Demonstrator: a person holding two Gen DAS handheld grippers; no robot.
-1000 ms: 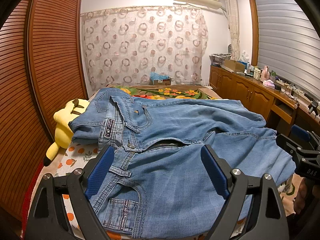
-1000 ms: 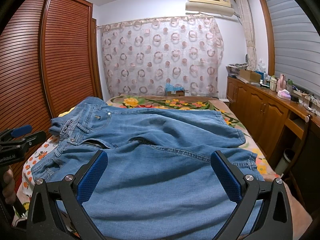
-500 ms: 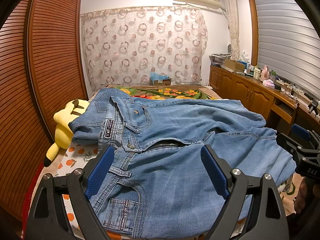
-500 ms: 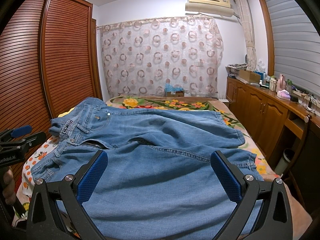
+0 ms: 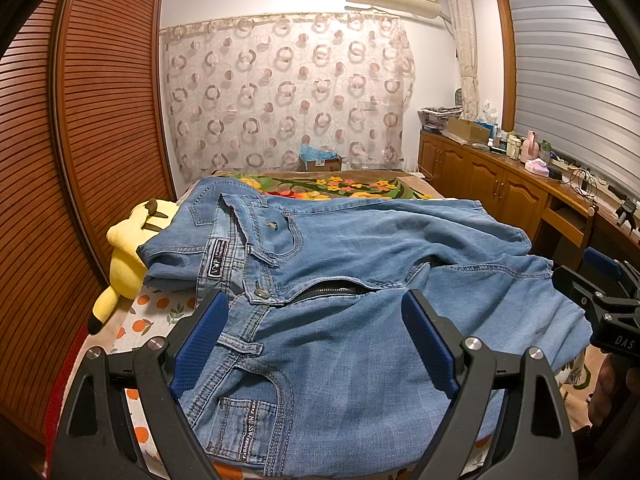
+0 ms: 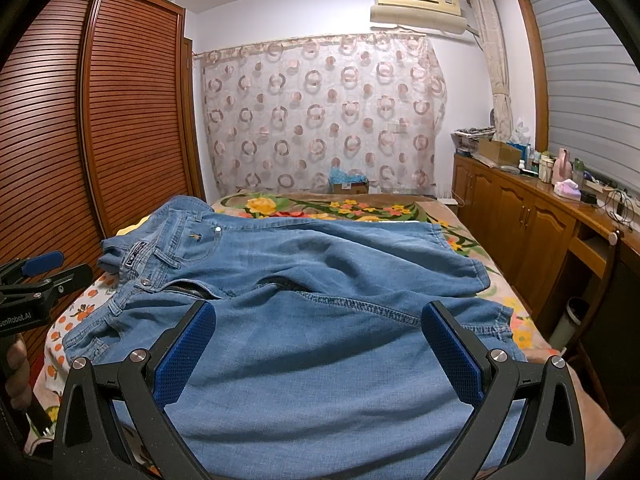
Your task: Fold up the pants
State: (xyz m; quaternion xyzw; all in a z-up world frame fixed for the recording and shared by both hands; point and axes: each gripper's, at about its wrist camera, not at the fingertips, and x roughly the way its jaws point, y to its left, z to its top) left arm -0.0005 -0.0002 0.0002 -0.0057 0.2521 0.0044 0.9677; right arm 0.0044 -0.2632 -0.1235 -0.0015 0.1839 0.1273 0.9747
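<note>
On the flowered bed [image 5: 360, 188] lie blue denim pants [image 5: 360, 280], spread flat: soft, fairly heavy, limp, best pinched at waistband or hems. Left gripper [image 5: 316, 344] and right gripper [image 6: 320, 352] hover wide open, empty.

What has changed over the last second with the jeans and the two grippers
Nothing visibly changed. The jeans lie spread on the bed just as before, zipper open, and neither leg has been lifted. The left gripper and the right gripper stay open above the denim, gripping nothing, and the yellow plush toy sits where it was.
</note>
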